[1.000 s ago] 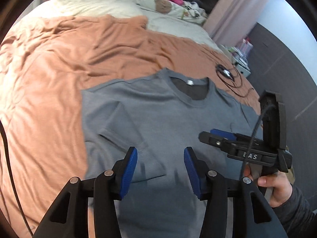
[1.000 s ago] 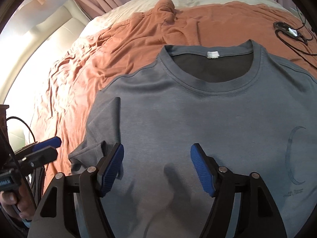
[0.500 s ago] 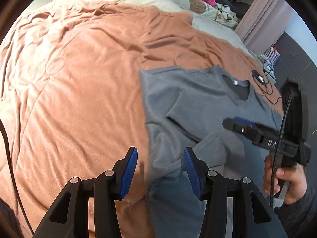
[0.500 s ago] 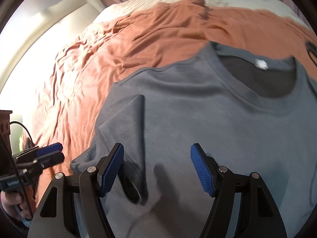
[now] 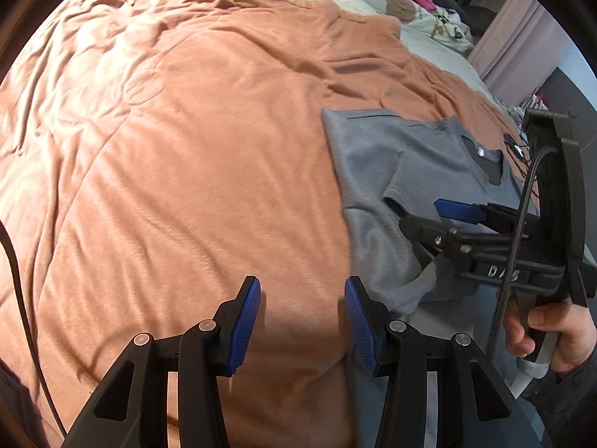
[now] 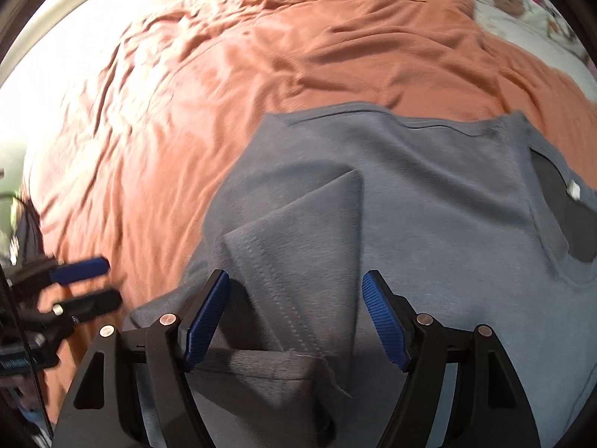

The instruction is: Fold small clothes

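A grey short-sleeved T-shirt [image 6: 429,194] lies spread front-up on the orange blanket [image 6: 298,56] of a bed, collar toward the far right. Its round neckline [image 6: 567,216] opens on a darker inner back with a small white tag [image 6: 574,189]. The body lies mostly flat with faint creases. One sleeve [image 6: 298,239] is folded inward over the chest, its stitched hem running diagonally, and the cloth bunches slightly at the sleeve's lower end.

We count one grey T-shirt [image 6: 429,194], one orange blanket [image 5: 186,149] on one bed [image 5: 421,37], two hand-held grippers, the left hand-held gripper [image 5: 302,310] and the right hand-held gripper [image 6: 294,310], and one teddy bear [image 5: 399,5].
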